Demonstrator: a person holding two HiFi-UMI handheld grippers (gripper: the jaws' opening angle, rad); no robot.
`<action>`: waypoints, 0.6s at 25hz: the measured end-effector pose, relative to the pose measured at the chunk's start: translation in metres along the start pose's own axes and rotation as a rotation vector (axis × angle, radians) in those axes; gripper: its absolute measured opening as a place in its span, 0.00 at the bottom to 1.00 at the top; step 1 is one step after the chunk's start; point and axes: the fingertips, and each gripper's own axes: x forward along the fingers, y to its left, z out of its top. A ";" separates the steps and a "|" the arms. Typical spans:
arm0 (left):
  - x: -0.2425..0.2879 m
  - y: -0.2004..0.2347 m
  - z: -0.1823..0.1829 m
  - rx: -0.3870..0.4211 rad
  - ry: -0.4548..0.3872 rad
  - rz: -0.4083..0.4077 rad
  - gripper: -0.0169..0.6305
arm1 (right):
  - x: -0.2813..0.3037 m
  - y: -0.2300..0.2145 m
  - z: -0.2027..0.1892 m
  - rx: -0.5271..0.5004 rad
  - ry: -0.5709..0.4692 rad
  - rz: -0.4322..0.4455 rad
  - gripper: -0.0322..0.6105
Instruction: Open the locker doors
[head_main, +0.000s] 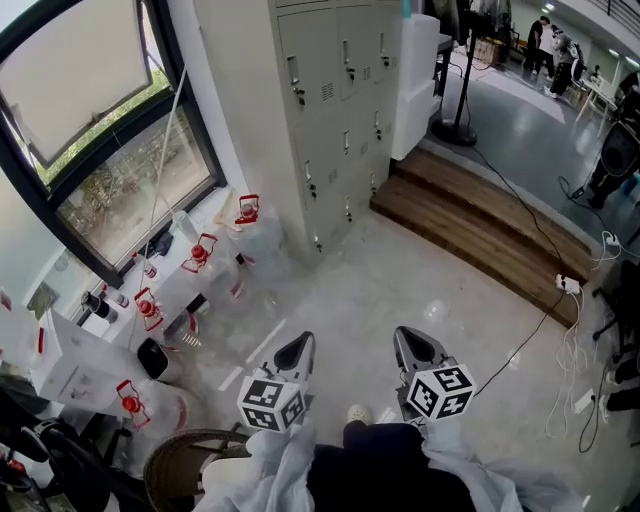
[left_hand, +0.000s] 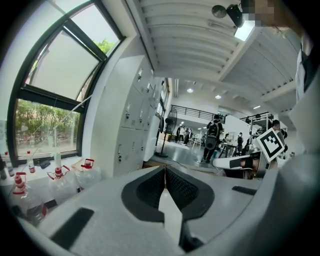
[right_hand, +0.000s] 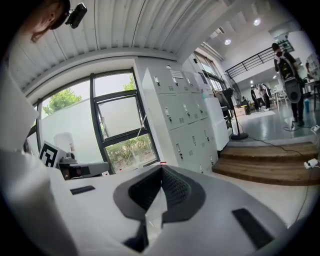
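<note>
A tall grey locker bank (head_main: 335, 110) stands against the far wall, its small doors all closed, each with a handle and keyhole. It also shows in the left gripper view (left_hand: 131, 127) and the right gripper view (right_hand: 182, 120). My left gripper (head_main: 298, 350) and right gripper (head_main: 412, 345) hang side by side over the floor, well short of the lockers. Both are shut with nothing between their jaws, tips meeting in the left gripper view (left_hand: 164, 168) and the right gripper view (right_hand: 162, 167).
Clear plastic jugs with red caps (head_main: 200, 255) line the low ledge under the window (head_main: 110, 150) at left. A wooden step (head_main: 480, 225) runs right of the lockers, with cables and a power strip (head_main: 568, 285) on the floor. People stand far back.
</note>
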 end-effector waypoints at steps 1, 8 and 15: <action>0.007 0.002 0.001 0.000 -0.001 0.002 0.04 | 0.007 -0.005 0.004 -0.007 -0.003 0.003 0.05; 0.044 0.017 0.010 0.006 -0.011 0.034 0.04 | 0.044 -0.035 0.024 -0.035 -0.016 0.018 0.05; 0.072 0.022 0.015 -0.001 -0.017 0.037 0.04 | 0.060 -0.053 0.035 -0.048 -0.020 0.018 0.05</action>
